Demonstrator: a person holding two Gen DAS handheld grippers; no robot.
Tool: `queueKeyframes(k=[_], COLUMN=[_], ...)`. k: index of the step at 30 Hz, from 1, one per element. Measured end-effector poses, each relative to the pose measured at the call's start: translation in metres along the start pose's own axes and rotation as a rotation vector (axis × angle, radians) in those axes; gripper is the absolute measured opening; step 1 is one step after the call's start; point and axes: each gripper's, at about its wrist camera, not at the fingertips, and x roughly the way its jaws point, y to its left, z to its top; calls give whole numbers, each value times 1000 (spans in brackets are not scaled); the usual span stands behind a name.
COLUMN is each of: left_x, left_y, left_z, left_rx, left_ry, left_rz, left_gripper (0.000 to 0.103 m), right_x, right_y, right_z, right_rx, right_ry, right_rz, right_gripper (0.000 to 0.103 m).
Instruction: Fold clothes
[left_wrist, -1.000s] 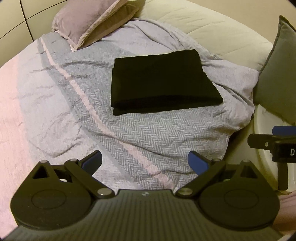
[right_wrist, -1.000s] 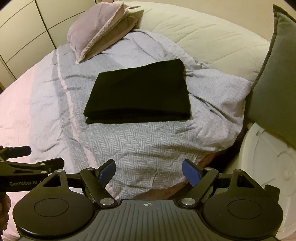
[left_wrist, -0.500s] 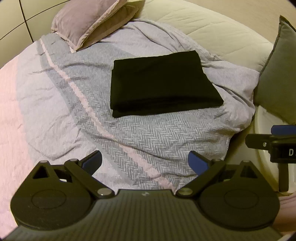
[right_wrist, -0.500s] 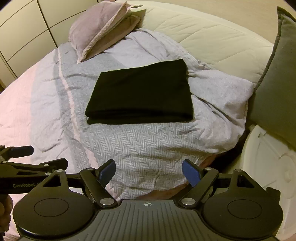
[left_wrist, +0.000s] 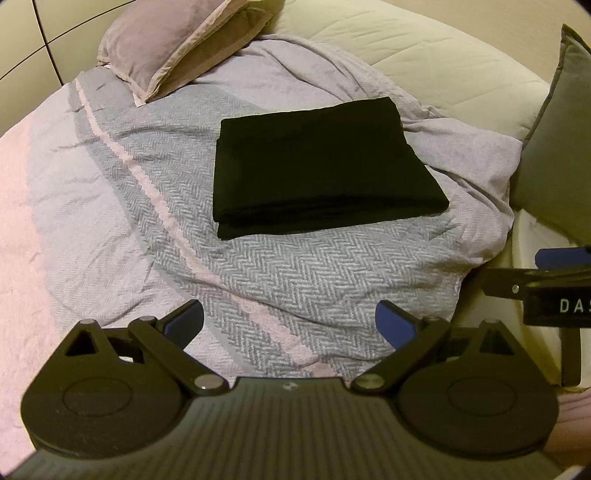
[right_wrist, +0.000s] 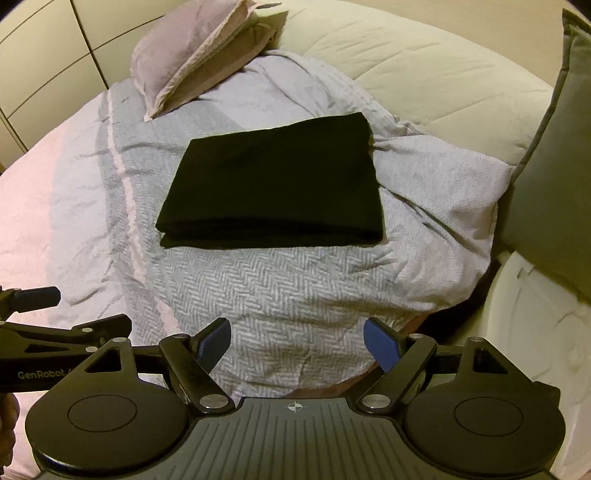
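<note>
A black garment (left_wrist: 325, 166) lies neatly folded on the grey herringbone blanket (left_wrist: 295, 273), so folding looks finished. The left gripper (left_wrist: 290, 325) and right gripper (right_wrist: 297, 341) hover nearby, jaws wide apart, holding nothing.

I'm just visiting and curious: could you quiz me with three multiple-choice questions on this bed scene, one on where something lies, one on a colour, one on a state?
1. Where does the folded cloth lie?
A. on the grey blanket
B. on the pillow
C. in a tool

2. What colour is it?
A. white
B. black
C. red

3. How are both tools?
A. open, empty
B. shut on cloth
C. shut on a pillow

Answers: 1 A, the cloth rests on the blanket; 2 B, it is black; 3 A, the left tool and right tool hold nothing.
</note>
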Motion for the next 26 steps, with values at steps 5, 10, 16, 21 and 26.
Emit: queueKeyframes(k=[5,10,16,21,26], left_x=[-1,-2,-5,-8,-13], left_y=[-1,-1,-4,-7,-9], left_z=[0,-1,-2,-3,-6], left_rx=[1,2,4,5,14], left_ry=[-3,-6,-14,-26,-53], left_rz=[5,3,10,14,32], left_gripper=[98,98,98,98,98], right_x=[-1,-4,-9,-14,-18], right_y=[1,3,5,5,3], right_z=[1,1,-1,-2,-3], right_rx=[-1,-4,-2,1,10], right_ry=[-5,-7,-15,-24,-32], right_rz=[5,12,17,16,14], right_gripper=[82,82,82,82,82])
